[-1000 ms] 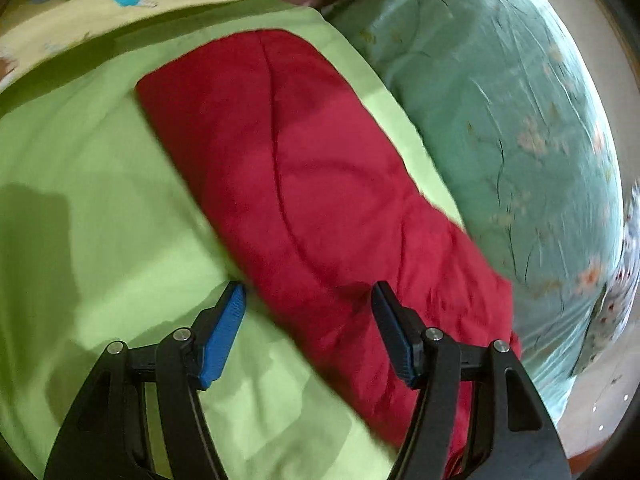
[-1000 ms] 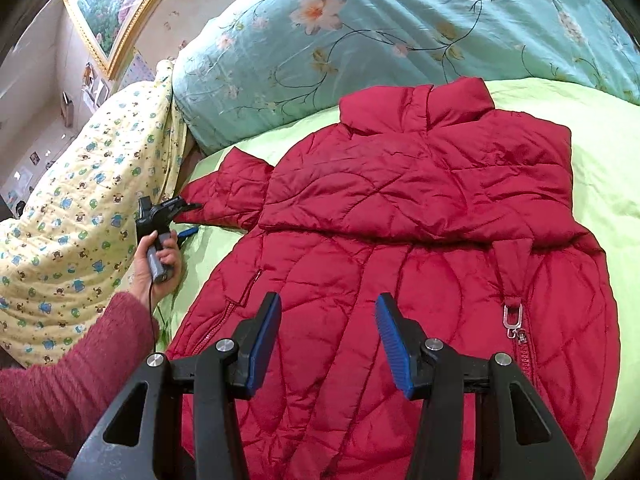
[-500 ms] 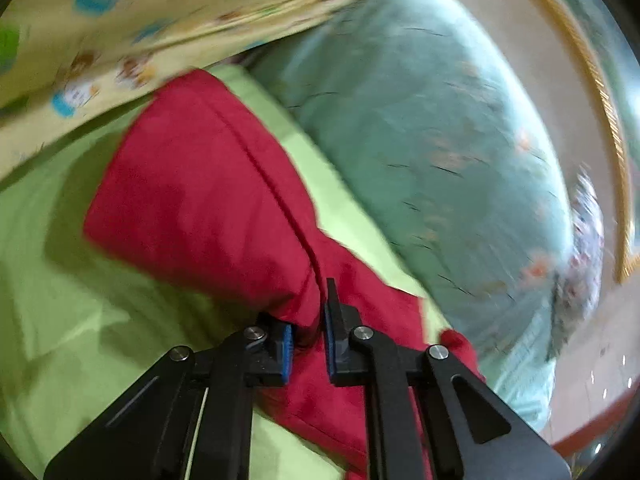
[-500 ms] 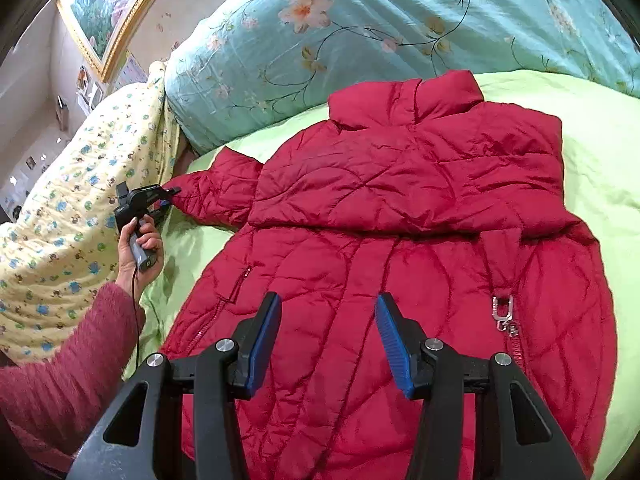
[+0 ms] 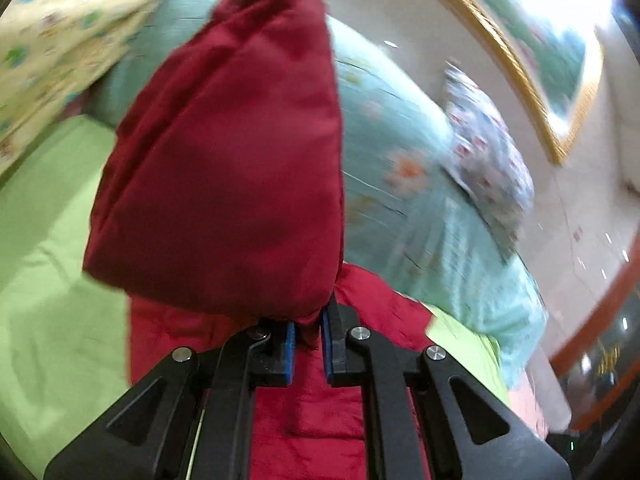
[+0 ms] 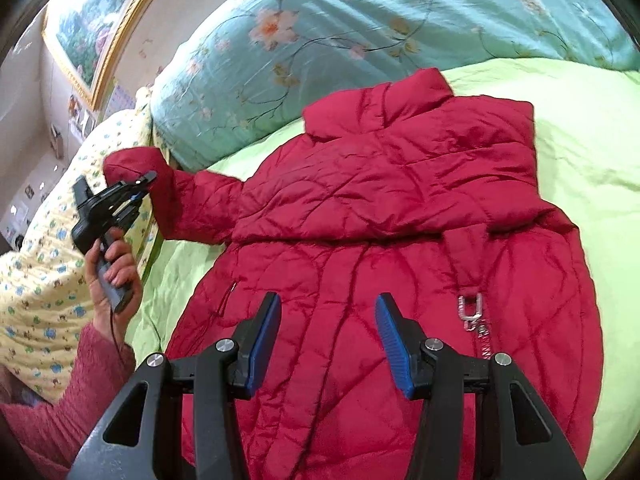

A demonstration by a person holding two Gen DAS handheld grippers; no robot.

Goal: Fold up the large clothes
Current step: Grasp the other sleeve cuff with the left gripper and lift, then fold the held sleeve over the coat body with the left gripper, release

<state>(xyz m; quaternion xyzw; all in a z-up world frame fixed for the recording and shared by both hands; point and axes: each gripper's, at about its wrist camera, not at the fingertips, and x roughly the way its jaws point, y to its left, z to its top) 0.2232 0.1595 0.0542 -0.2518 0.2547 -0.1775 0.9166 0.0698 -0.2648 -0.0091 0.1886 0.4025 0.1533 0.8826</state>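
A red puffer jacket [image 6: 384, 216] lies front up on a green bed sheet [image 6: 580, 152], collar toward the pillows, zipper pull [image 6: 470, 312] at the right. My left gripper [image 5: 307, 340] is shut on the jacket's left sleeve [image 5: 232, 168] and holds it lifted off the sheet; the sleeve fills the left wrist view. In the right wrist view the left gripper [image 6: 140, 188] shows at the far left with the sleeve end [image 6: 132, 164] raised. My right gripper [image 6: 326, 336] is open and empty above the jacket's lower front.
A large teal floral duvet [image 6: 360, 32] lies behind the jacket's collar. A yellow patterned quilt [image 6: 44, 280] is bunched at the left. A framed picture [image 6: 92, 12] hangs on the wall. A small patterned pillow [image 5: 488, 160] lies on the duvet.
My left gripper closed on the sleeve and lifted it up off the sheet. My right gripper stayed open, hovering over the jacket's lower front.
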